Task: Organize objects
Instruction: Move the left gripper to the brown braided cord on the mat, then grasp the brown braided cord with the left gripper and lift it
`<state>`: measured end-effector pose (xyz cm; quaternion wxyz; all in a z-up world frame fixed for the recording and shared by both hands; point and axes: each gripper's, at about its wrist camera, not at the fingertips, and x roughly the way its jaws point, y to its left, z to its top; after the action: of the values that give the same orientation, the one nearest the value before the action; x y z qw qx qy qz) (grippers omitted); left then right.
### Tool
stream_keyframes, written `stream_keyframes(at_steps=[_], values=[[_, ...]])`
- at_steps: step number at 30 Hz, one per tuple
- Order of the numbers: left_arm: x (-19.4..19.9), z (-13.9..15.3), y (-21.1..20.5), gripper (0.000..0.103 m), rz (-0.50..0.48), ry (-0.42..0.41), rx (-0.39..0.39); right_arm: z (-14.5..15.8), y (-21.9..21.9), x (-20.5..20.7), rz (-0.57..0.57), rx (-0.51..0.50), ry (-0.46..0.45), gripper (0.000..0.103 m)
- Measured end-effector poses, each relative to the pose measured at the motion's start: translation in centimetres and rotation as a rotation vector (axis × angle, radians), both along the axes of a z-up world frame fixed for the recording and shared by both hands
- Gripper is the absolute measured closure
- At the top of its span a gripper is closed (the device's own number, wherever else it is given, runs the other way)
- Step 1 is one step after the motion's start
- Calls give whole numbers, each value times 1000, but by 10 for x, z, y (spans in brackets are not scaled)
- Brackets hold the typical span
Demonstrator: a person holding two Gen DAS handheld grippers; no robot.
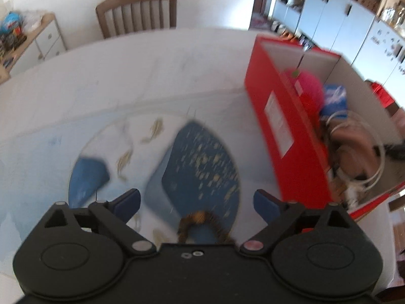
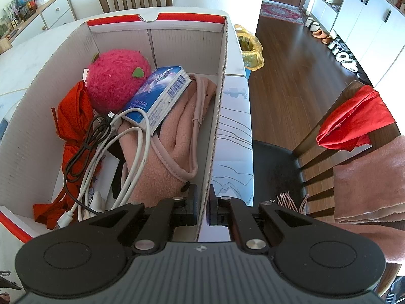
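Left wrist view: we log our left gripper [image 1: 196, 202] with jaws spread wide and nothing between them, over the white table [image 1: 114, 76]. The blue speckled pouch [image 1: 200, 167] lies flat dead ahead at 12 o'clock, just beyond the fingertips, its long axis running roughly 11 to 5; the picture is blurred, so whether the pads touch it we cannot tell. The red box [image 1: 278, 126] stands at 2 o'clock, near the pouch. Right wrist view: we log our right gripper [image 2: 202, 202] pinched on the box's right wall, one finger inside, one outside. Contents, 10 to 12 o'clock: pink plush ball [image 2: 116, 81], tissue pack [image 2: 162, 91], pink fleece [image 2: 172, 147], cables [image 2: 114, 152], red cloth [image 2: 73, 116]. We judge the left gripper nearer the pouch.
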<state>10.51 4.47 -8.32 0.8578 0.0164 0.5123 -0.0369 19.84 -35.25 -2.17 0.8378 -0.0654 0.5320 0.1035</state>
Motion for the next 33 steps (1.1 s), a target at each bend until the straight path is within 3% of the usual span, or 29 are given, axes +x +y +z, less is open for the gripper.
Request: stream_keyframes(at_steps=[12,24,29,33], values=[[-16,-41,22,11,82,90,21,0,1,0,0,-1,0,97],[-21,-51,14,45,52,100,-16,0,0,0,0,-2,1,97],[-20,-47,8,74,35,94,-47,0,1,0,0,-2,2,97],[-19,-44,2,89,25,94,-60,0,1,0,0,-2,2,97]])
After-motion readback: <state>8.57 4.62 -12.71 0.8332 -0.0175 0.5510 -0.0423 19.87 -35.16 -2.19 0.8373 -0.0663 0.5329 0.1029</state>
